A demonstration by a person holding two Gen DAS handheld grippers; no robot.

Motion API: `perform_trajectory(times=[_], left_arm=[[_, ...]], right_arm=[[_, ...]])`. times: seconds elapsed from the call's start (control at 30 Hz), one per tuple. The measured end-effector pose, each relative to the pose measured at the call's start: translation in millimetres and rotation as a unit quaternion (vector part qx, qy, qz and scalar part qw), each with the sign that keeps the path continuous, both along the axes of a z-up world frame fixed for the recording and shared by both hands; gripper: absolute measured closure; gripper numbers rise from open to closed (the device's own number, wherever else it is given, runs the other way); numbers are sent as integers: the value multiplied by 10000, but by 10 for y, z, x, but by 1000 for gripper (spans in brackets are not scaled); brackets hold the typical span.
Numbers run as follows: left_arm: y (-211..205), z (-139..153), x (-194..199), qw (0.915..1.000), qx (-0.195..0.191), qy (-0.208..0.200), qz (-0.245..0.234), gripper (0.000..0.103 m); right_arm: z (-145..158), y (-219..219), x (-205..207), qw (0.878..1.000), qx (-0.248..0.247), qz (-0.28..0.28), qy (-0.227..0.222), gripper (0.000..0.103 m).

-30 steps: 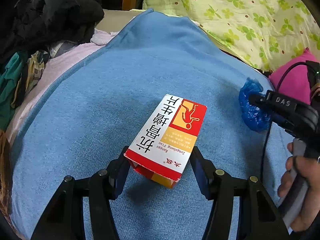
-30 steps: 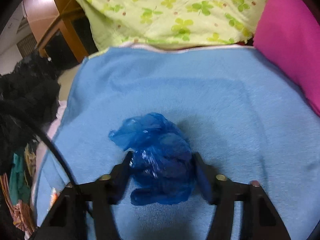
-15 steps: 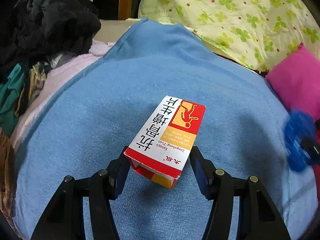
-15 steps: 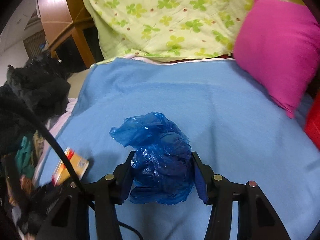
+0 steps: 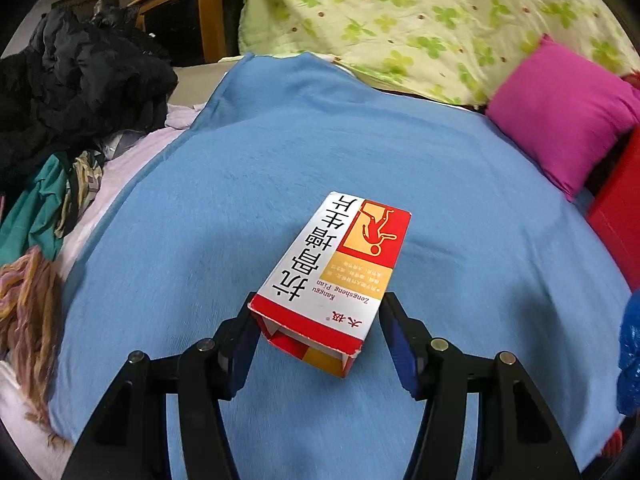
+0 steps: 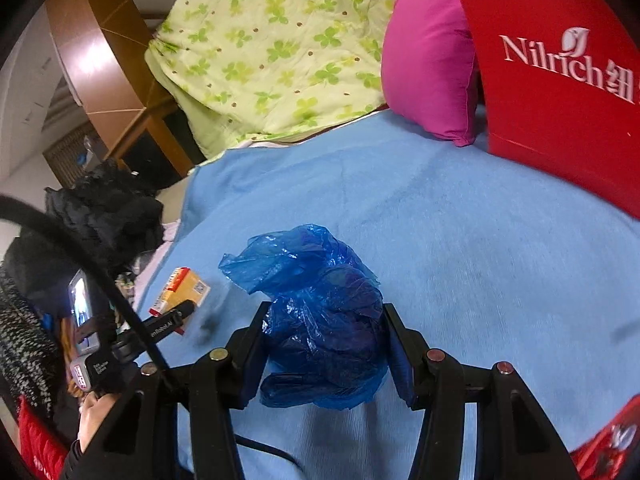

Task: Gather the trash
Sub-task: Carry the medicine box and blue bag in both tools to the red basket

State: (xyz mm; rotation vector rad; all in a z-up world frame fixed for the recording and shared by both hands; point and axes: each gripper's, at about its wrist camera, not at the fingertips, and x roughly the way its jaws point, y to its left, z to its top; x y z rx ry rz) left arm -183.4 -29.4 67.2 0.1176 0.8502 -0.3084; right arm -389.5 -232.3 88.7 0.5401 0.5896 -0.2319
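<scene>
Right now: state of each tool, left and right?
Left tool: closed on the red and white box, lifted off the blue blanket.
Right tool: closed on the crumpled blue plastic bag.

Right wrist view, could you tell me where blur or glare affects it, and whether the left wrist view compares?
Right wrist view: glare on the wooden panel; the blue plastic bag is sharp. Left wrist view: medicine box print legible; fisheye bends the blue blanket.
</scene>
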Motion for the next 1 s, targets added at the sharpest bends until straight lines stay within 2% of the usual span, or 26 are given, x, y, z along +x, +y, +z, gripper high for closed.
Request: perform_trajectory(times=[0.3,0.63,1.0], left_arm=[[-41,339,-559,9994,-7,-214,-270,42],[-102,807,-1119,9958,-247,-562,-680,42],[-284,808,-1293,9936,-164,-561,-971,42]], right_arm=[[168,130,-587,9986,117,-76,-516,47],[582,246,-1146,9939,-79,-149,-1090,47],[631,166,-1422,9916,-18,-347,-1242,47]])
